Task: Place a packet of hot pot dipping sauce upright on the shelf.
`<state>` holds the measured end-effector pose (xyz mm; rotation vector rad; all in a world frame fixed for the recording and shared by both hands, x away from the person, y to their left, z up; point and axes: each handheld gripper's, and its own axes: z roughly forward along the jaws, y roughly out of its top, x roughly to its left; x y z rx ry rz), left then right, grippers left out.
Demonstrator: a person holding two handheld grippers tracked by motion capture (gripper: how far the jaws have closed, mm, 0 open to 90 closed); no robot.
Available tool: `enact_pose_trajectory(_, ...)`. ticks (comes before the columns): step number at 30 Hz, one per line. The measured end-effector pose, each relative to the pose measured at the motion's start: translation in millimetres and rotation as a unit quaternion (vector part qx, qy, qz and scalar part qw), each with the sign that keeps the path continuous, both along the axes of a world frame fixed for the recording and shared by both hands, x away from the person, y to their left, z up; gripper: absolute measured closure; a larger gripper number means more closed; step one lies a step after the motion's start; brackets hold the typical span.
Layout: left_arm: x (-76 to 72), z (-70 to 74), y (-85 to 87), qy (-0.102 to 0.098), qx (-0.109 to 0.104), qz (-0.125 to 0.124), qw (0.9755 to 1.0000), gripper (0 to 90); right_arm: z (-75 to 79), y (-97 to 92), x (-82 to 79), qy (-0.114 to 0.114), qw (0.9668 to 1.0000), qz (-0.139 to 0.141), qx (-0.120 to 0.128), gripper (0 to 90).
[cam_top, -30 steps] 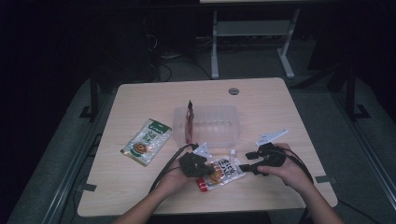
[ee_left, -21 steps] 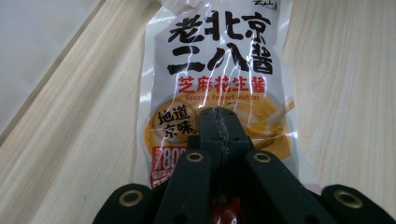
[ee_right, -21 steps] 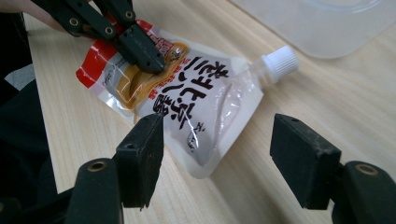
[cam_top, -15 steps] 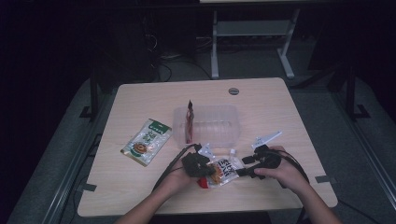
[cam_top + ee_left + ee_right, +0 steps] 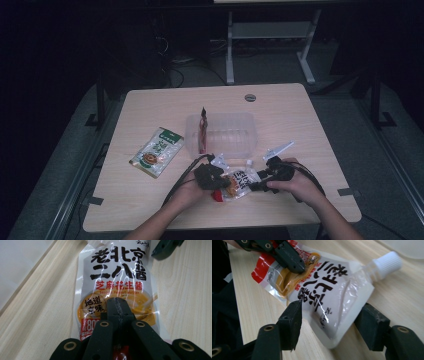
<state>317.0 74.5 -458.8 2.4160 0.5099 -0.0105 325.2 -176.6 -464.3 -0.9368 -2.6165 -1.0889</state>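
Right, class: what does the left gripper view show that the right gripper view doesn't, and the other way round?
Left gripper view: the sauce pouch label upright, its red "Sesame Peanut Butter" line legible, with the left gripper shut on its lower part. Right gripper view: the white screw cap, the pouch's red bottom edge, and the right gripper, whose jaws have just been closing and stand open either side of the pouch's top corner. Shared: the pouch lying on the wooden table, clamped by the left gripper.

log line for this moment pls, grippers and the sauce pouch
left gripper: shut on white spouted sauce pouch | right gripper: open, closing, fingers straddle pouch's spout end | pouch: flat on wooden table
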Motion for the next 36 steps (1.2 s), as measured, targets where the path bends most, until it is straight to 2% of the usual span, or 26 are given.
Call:
enact_pose_trajectory(1,-0.2,0.0,0.0,-0.001,0.000,0.000,1.0000,90.0,-0.7,2.5,-0.2,0.012,0.9998,-0.003,0.013,40.7)
enact_pose_trajectory(8,-0.8,-0.2,-0.3,-0.003,-0.001,0.002,1.0000,90.0,-4.6,10.7,3.1,0.037,0.9986,0.004,0.038,48.8)
enact_pose_trajectory(10,-0.5,-0.2,-0.1,-0.002,-0.001,0.001,1.0000,90.0,-3.7,14.3,3.5,0.026,0.9993,0.005,0.025,54.7)
enact_pose_trajectory(11,-0.5,-0.2,-0.1,-0.002,-0.001,0.001,1.0000,90.0,-3.7,14.3,3.5,0.026,0.9993,0.005,0.025,54.7)
enact_pose_trajectory(13,-0.7,-0.3,0.0,-0.003,-0.001,0.001,1.0000,90.0,-3.9,15.0,5.7,0.028,0.9993,0.006,0.022,62.2)
enact_pose_trajectory(14,-0.7,-0.3,0.0,-0.003,-0.001,0.001,1.0000,90.0,-3.9,15.0,5.7,0.028,0.9993,0.006,0.022,62.2)
enact_pose_trajectory(15,-0.2,-0.2,0.6,-0.004,0.000,-0.003,1.0000,90.0,-3.9,14.6,6.3,0.028,0.9995,0.003,0.017,70.5)
enact_pose_trajectory(16,-0.2,-0.2,0.6,-0.004,0.000,-0.003,1.0000,90.0,-3.9,14.6,6.3,0.028,0.9995,0.003,0.017,70.5)
enact_pose_trajectory(17,-0.4,-0.3,0.9,-0.004,0.000,-0.003,1.0000,90.0,-2.5,14.4,5.8,0.024,0.9995,0.003,0.018,77.5)
enact_pose_trajectory(18,-0.4,-0.3,0.9,-0.004,0.000,-0.003,1.0000,90.0,-2.5,14.4,5.8,0.024,0.9995,0.003,0.018,77.5)
enact_pose_trajectory(19,-0.8,-0.8,1.5,-0.005,-0.004,-0.001,1.0000,90.0,-0.3,15.3,4.8,0.021,0.9995,0.006,0.023,81.5)
enact_pose_trajectory(24,-0.5,-1.2,2.3,-0.006,-0.009,-0.001,0.9999,89.9,4.6,18.1,4.2,0.017,0.9997,0.013,0.015,85.6)
enact_pose_trajectory(29,1.3,-1.1,6.4,0.008,-0.031,0.004,0.9995,89.9,7.4,18.2,4.3,0.018,0.9995,0.018,0.019,89.1)
enact_pose_trajectory(33,-1.7,3.1,6.2,0.001,-0.028,0.001,0.9996,89.9,10.3,16.0,4.1,0.017,0.9993,0.024,0.024,89.5)
enact_pose_trajectory(36,-4.5,8.5,8.1,-0.004,-0.030,-0.002,0.9995,89.9,14.3,14.5,2.9,0.018,0.9987,0.028,0.039,89.6)
